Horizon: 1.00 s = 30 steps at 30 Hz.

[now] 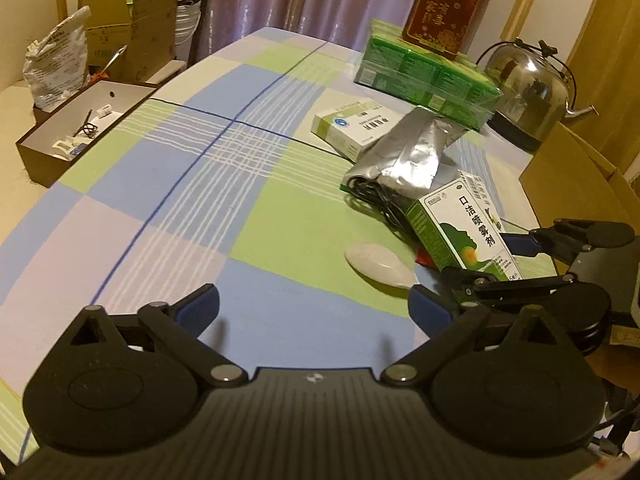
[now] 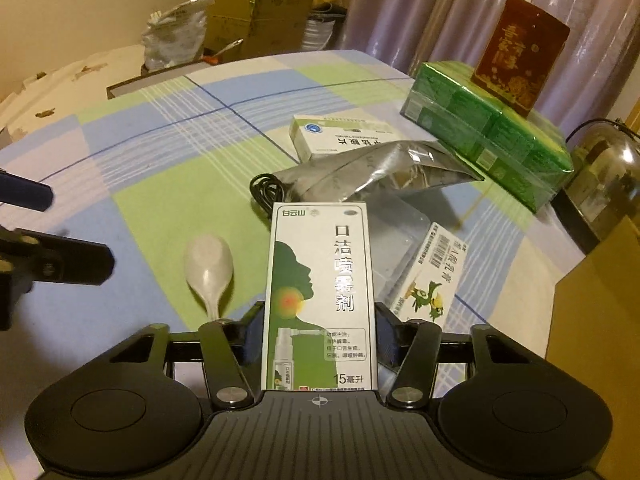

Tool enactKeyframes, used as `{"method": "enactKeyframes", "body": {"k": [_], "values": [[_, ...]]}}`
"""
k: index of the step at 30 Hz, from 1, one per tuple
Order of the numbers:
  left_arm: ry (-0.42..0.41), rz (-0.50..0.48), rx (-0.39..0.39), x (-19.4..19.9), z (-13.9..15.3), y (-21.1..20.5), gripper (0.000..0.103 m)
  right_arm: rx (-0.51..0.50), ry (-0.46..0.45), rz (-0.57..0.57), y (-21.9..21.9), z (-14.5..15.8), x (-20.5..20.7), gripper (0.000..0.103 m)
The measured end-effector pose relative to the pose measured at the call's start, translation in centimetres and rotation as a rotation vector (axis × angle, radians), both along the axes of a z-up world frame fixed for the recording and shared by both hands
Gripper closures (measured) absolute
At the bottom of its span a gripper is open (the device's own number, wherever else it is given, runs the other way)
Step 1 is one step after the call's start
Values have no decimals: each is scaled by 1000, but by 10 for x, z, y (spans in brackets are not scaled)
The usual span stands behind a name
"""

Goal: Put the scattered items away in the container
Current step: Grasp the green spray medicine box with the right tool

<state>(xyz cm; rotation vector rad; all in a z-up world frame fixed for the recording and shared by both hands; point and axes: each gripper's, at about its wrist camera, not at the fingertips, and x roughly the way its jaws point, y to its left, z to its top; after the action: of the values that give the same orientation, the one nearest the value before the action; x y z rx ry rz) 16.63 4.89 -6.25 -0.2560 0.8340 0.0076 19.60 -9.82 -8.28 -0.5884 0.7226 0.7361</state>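
Spray box (image 2: pixel 320 300) above checked tablecloth (image 2: pixel 160 216)

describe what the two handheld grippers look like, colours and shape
Both match: the left gripper and right gripper have matte black bodies with ribbed tops, a small crosshair mark, two round black housings, silver pivot pins on black linkage arms, and blue finger pads. No hands or sleeves show.

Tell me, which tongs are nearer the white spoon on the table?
Left. The left tongs hang open with the white spoon just beyond their right fingertip. The right tongs, shut on the green spray box, sit a little further off, the spoon lying to their left.
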Motion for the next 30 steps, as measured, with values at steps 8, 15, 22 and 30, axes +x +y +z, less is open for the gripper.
{"method": "enactKeyframes", "body": {"k": [8,15,22,30], "values": [[3,6,4,1,-1,1,8,10,97,27,-20,1,-30,50],[-2,-35,26,-1,0,-3,10,165,267,-73,-43,7,-42,51],[4,-126,58,22,-11,-31,28,211,195,-230,-68,10,-36,51],[7,-206,191,46,-28,-58,62,228,183,-256,-74,9,-33,51]]}}
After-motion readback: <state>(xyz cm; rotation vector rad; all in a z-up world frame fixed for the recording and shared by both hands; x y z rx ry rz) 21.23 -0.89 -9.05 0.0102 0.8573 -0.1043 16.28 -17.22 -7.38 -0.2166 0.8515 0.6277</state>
